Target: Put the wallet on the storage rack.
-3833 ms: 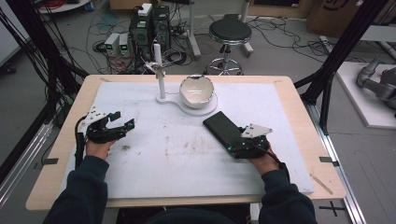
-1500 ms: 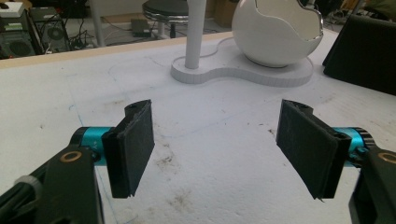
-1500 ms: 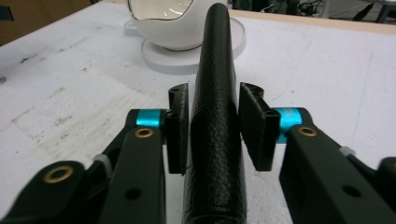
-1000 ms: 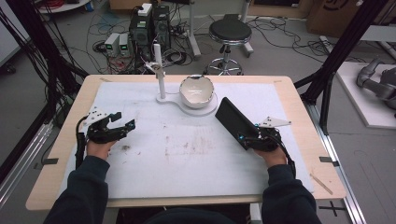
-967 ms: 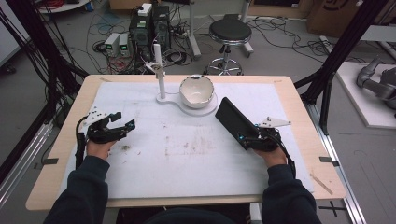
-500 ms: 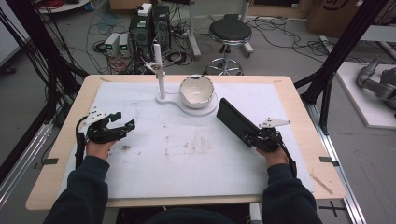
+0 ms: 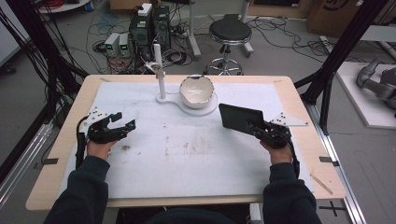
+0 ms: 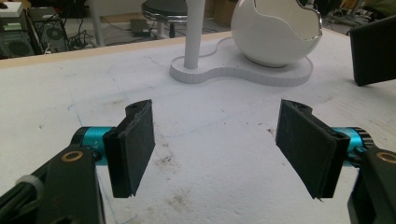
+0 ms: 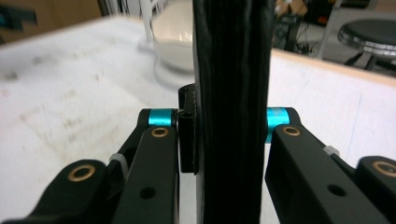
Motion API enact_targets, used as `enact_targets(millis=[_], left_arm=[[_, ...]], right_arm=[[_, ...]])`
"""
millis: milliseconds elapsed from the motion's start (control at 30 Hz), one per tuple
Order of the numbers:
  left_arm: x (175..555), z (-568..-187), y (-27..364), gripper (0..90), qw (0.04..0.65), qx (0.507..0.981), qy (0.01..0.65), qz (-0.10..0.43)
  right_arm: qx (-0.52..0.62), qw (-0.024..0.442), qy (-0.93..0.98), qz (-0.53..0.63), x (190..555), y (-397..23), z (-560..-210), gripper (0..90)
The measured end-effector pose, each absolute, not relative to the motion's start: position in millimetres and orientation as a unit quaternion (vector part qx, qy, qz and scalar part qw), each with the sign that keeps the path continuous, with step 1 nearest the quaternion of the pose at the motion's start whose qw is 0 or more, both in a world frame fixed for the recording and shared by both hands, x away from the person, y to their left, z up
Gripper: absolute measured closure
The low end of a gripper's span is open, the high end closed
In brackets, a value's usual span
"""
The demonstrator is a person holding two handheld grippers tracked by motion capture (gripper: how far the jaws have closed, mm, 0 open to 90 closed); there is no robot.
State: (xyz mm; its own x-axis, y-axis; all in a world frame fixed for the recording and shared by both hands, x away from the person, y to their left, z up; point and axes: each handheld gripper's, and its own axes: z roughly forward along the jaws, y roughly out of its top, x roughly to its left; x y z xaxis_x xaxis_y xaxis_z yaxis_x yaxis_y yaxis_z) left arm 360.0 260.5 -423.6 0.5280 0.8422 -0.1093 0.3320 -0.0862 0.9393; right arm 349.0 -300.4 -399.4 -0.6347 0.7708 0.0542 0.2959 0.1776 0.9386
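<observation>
My right gripper is shut on a flat black pouch, held up on edge above the right side of the white mat. In the right gripper view the black pouch stands edge-on between the jaws, which press it from both sides. My left gripper rests at the mat's left, open with nothing between its fingers. A white bowl-shaped shell sits on a white base with a thin upright post at the back centre. The white shell and the black pouch's corner appear in the left gripper view.
The wooden table borders the mat on all sides. Dark smudges mark the mat's middle. Beyond the table's far edge stand a black stool, computer boxes and cables. Black frame posts rise at the right.
My right gripper lifted the black pouch off the mat, tilted it up on edge and carried it right. Over the last second it turned the pouch more upright. The left gripper stayed put.
</observation>
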Motion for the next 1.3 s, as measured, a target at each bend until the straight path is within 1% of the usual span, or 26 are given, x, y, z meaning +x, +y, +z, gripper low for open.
enact_targets(millis=[300, 500, 567, 633, 700, 1033, 1167, 1300], left_arm=[[360, -424, 259, 28.3, 0.529, 0.696, 0.422, 0.24], [360, -424, 260, 28.3, 0.528, 0.697, 0.421, 0.241], [360, -424, 261, 28.3, 0.53, 0.696, 0.422, 0.241], [360, -423, 261, 28.3, 0.531, 0.694, 0.422, 0.241], [360, -423, 262, 28.3, 0.532, 0.693, 0.423, 0.241], [359, -423, 262, 28.3, 0.534, 0.691, 0.422, 0.242], [359, -423, 262, 28.3, 0.533, 0.693, 0.422, 0.24], [360, -423, 262, 28.3, 0.534, 0.693, 0.421, 0.24]], right_arm=[[0.351, 0.238, 0.72, 0.55, 353, -298, -385, 74.1], [0.326, 0.242, 0.736, 0.542, 363, -285, -370, 74.9], [0.317, 0.234, 0.747, 0.535, 369, -280, -363, 75.0], [0.301, 0.241, 0.753, 0.534, 375, -274, -348, 75.0], [0.294, 0.242, 0.753, 0.536, 377, -272, -342, 75.0], [0.2, 0.284, 0.767, 0.54, 406, -238, -280, 75.0], [0.155, 0.298, 0.788, 0.516, 427, -215, -265, 75.0], [0.133, 0.305, 0.799, 0.501, 438, -202, -263, 75.0]])
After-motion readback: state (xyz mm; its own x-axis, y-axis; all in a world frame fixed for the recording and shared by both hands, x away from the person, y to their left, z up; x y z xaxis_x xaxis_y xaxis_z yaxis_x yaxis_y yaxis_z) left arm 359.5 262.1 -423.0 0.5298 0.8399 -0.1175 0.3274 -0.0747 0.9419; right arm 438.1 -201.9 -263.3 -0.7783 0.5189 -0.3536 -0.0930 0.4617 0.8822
